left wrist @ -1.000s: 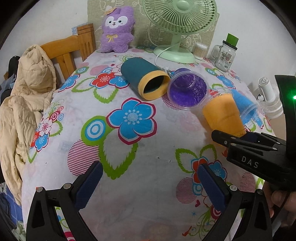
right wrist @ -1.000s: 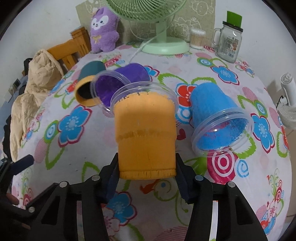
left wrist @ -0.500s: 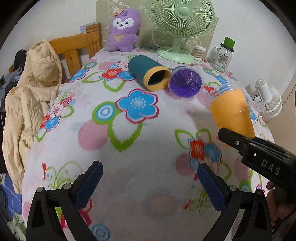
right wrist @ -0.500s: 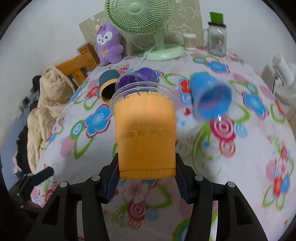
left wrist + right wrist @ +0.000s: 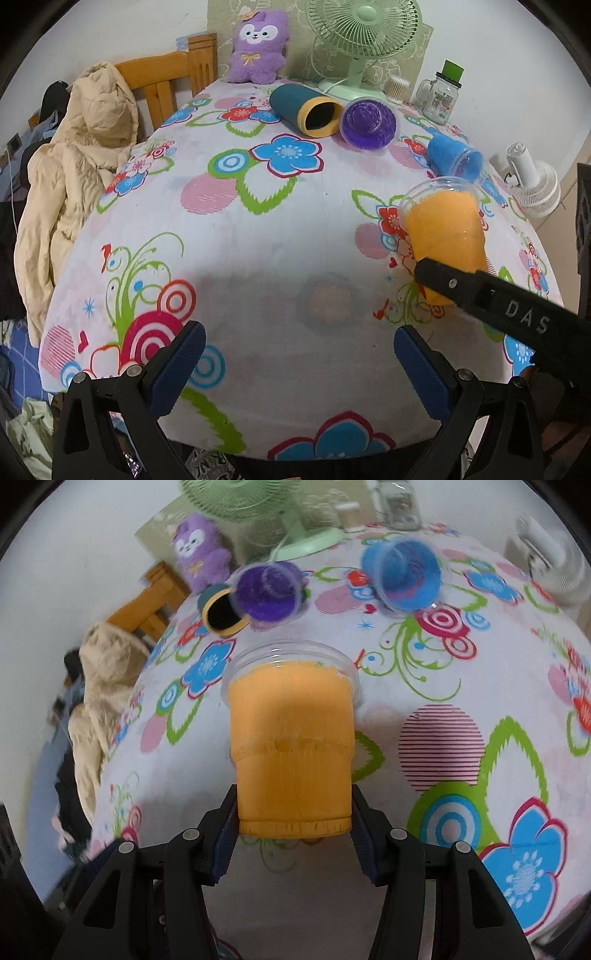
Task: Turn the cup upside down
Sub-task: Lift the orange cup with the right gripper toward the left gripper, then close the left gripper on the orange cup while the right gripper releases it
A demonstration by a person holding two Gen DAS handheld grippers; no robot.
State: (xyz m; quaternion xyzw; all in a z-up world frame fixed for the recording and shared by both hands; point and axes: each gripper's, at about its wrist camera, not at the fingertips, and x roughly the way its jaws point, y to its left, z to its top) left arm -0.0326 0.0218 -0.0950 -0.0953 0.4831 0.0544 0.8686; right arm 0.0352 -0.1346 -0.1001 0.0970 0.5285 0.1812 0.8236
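Note:
My right gripper is shut on the base of an orange cup with a clear rim, held above the flowered tablecloth with its mouth pointing away and tilted down. In the left wrist view the orange cup hangs at the right, held by the black right gripper. My left gripper is open and empty above the table's near edge.
A teal cup with a yellow rim, a purple cup and a blue cup lie on their sides at the far side. A green fan, a plush toy, a glass jar and a chair with a beige jacket stand around.
The right gripper has carried the orange cup back toward the near side of the table and tipped its mouth downward. The left gripper has drawn back toward the near edge, still open.

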